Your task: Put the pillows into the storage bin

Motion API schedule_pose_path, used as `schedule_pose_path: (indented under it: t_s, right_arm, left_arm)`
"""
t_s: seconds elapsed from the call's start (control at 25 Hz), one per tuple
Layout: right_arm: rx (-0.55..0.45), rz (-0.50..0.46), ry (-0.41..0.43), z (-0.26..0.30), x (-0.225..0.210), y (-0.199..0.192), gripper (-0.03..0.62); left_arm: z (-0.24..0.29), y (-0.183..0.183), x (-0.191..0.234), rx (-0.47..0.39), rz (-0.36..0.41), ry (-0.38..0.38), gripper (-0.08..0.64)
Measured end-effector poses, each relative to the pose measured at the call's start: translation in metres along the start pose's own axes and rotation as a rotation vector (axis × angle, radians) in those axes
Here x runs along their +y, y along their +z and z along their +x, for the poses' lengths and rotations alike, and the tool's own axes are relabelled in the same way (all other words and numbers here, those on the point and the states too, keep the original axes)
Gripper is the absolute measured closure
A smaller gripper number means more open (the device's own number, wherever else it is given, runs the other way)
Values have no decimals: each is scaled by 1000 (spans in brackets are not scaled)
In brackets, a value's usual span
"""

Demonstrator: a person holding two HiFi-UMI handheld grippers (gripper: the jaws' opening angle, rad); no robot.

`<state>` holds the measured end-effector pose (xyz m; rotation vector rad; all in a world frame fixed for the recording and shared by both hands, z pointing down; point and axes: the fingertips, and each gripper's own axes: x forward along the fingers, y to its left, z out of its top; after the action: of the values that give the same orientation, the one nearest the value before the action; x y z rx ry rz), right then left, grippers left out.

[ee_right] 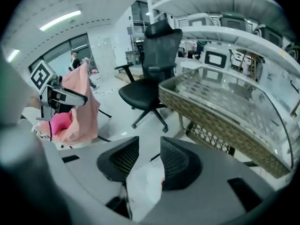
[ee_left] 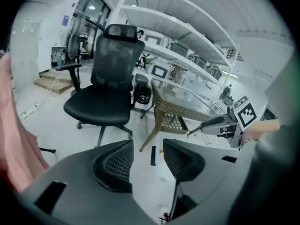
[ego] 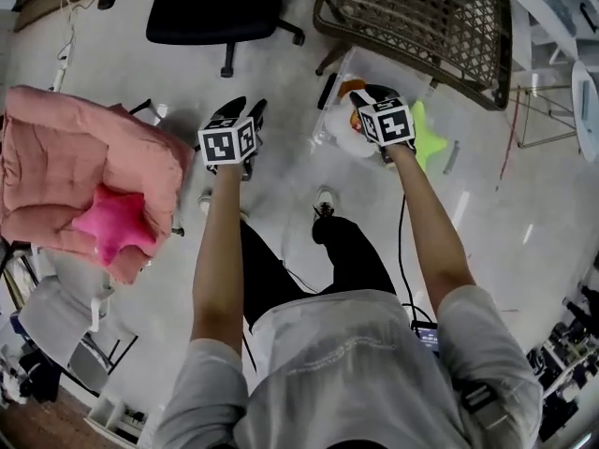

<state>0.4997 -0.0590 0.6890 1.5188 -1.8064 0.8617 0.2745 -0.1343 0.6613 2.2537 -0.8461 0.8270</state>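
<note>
A clear storage bin (ego: 328, 120) stands on the floor under my right gripper (ego: 374, 94). In it lie a white pillow (ego: 350, 140), an orange one (ego: 350, 88) and a green star pillow (ego: 430, 137). The right gripper (ee_right: 150, 149) is open. The white pillow (ee_right: 144, 184) shows low in the gap, and the pads do not press on it. My left gripper (ego: 241, 110) hangs open over bare floor, left of the bin, with nothing between its fingers (ee_left: 115, 165). A pink star pillow (ego: 112, 224) rests on a large pink cushion (ego: 75, 143) at the far left.
A black office chair (ego: 211, 7) stands straight ahead. A wicker table (ego: 421, 12) stands behind the bin, with shelving (ee_right: 225, 36) beyond it. The pink cushion sits on a seat frame. The person's legs and shoes (ego: 325, 199) are below the grippers.
</note>
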Motion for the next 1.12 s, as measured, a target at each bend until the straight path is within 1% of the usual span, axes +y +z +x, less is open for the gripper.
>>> schedule_pose_path:
  t_s: [0.16,0.28,0.4,0.52,0.64,0.8,0.96,1.04,1.12]
  right_arm:
    - [-65,-118,66,-13,83,76,436]
    - [-123,-219,137,-14,156,139,434]
    - [-164,-321,211,-15,236,186,425]
    - [-179,-429,289,-14,319,218,394]
    - [-188,-503,378,-3,401,243,377]
    - [-160,-643,526,31,521,266,349]
    - [-113,-725,642,73,637,279,341]
    - [-89,-749,696,93,696,281,339]
    - [-50,-781,758,110,754,272,334]
  left_arm:
    - [-98,10,56,-116,-72,85,350]
    - [-176,6,107,-198,-114,187,350]
    - [-252,-9,158,-257,-159,281,350]
    - [-322,-36,207,-312,-247,362,350]
    - [-377,-67,259,-347,-323,439,350]
    - [-435,-120,333,-386,-461,559,336]
    - [-476,-178,401,-362,-564,657,317]
    - [-490,-209,428,-341,-618,681,305]
    - [-501,-243,443,-311,-678,694,291]
